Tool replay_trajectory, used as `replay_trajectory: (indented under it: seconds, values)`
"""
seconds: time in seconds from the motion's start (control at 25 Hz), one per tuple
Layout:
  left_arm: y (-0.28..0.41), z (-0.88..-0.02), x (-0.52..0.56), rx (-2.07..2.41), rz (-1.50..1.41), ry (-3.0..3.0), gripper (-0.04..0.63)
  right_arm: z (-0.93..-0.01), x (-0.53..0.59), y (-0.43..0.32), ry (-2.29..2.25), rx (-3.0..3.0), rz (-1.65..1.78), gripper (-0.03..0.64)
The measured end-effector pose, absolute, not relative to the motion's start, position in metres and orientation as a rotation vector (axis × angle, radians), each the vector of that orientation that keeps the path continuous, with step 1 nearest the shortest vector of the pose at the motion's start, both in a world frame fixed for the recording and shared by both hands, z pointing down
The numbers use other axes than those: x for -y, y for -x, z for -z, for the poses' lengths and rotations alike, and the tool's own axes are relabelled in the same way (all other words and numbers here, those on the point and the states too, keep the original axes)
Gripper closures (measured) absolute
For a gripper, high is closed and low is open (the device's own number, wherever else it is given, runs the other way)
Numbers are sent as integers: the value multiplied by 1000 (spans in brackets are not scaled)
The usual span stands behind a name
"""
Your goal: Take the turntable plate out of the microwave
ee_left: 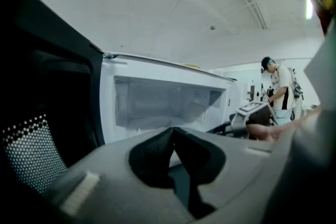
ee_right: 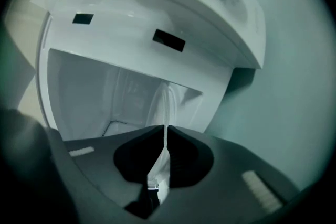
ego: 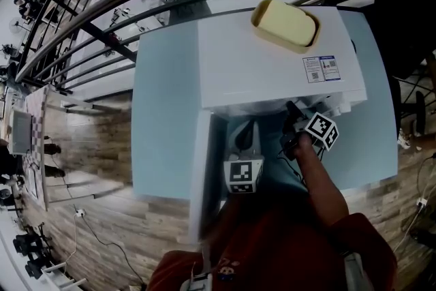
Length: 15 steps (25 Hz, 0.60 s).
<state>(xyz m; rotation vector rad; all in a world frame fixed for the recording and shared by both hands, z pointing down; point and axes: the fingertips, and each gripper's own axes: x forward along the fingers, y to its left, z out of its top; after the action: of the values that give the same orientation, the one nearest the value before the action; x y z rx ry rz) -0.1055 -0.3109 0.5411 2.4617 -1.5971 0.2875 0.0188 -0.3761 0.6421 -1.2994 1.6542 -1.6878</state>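
Left tongs (ee_left: pixel 173 130) closed, right tongs (ee_right: pixel 164 132) pinched (on plate (ee_right: pixel 163 105))

The person wears a dark red top (ego: pixel 293 249), and its right sleeve ends well above the wrist. The left gripper (ego: pixel 250 130) and right gripper (ego: pixel 291 107) have grey bodies, black ridged jaw pads and pale ribbed strips (ee_right: pixel 257 189). Each carries a cube (ego: pixel 244 176) of black-and-white square markers.

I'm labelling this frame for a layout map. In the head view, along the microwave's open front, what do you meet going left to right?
Open white microwave door → left gripper → right gripper, clamped on the clear glass turntable plate.
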Motion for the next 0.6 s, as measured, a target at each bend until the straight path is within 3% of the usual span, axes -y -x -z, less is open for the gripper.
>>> replay_trajectory:
  seconds: [0.6]
  values:
    - [96, -541, 300, 1576, -310, -2492, 597, -646, 324, -40, 1258, -1612, 1691, 604]
